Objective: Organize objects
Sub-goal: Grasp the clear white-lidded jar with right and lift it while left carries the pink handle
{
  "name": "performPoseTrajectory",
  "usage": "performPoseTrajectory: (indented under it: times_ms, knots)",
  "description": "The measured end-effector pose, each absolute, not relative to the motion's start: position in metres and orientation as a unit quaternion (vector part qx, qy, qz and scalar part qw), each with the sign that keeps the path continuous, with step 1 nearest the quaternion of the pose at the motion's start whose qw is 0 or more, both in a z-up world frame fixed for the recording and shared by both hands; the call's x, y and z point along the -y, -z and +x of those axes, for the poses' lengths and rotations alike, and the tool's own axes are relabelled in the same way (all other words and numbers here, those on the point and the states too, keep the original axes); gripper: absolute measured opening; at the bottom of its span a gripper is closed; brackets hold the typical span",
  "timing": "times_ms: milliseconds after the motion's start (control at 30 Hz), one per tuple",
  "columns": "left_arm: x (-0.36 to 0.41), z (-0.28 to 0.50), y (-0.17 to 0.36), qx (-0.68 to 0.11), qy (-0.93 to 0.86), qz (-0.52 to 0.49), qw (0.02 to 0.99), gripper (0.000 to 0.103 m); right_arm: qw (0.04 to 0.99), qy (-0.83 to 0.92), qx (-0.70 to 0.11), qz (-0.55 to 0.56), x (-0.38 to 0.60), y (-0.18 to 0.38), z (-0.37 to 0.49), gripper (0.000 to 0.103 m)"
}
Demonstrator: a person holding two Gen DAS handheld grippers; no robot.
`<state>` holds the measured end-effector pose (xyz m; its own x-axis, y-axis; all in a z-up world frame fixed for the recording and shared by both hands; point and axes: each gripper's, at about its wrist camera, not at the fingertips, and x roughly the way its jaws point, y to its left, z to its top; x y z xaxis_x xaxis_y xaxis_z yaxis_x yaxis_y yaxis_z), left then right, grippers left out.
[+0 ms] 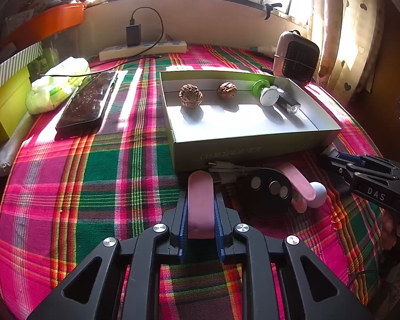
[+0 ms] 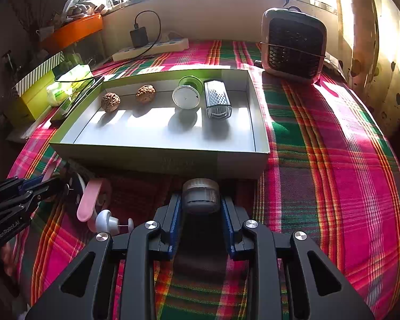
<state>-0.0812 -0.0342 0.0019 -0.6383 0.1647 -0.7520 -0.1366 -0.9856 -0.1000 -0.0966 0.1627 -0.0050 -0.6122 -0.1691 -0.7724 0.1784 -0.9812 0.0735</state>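
Note:
A shallow green-sided box (image 1: 253,144) (image 2: 160,157) holds two walnuts (image 1: 190,95) (image 2: 110,102), a green-and-white spool (image 1: 264,92) (image 2: 186,96) and a small metal grater (image 2: 217,101). My left gripper (image 1: 200,213) is shut on a pink flat stick (image 1: 200,205) just in front of the box. My right gripper (image 2: 201,208) is shut on a small round grey jar (image 2: 200,196) near the box's front wall. A second pink stick (image 1: 297,184) (image 2: 89,200), a black disc with magnets (image 1: 269,189) and a white knob (image 2: 108,222) lie between the grippers.
A plaid cloth (image 1: 93,173) covers the table. A phone (image 1: 89,101) and a tissue pack (image 1: 58,85) lie at left by a yellow box (image 1: 5,106). A power strip (image 1: 144,49) with a charger sits at the back. A small heater (image 2: 293,45) stands at back right.

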Motion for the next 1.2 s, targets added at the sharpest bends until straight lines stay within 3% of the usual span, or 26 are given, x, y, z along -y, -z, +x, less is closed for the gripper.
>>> performPoseTrajectory:
  times_ms: [667, 1200]
  knots:
    - [0.031, -0.075, -0.029, 0.014, -0.916, -0.39, 0.09, 0.016, 0.112, 0.906, 0.002, 0.408, -0.161, -0.017, -0.088, 0.028]
    - [0.017, -0.118, -0.043, 0.002, -0.918, -0.383, 0.102, 0.016, 0.141, 0.908, 0.0, 0.396, -0.148, -0.041, -0.128, 0.028]
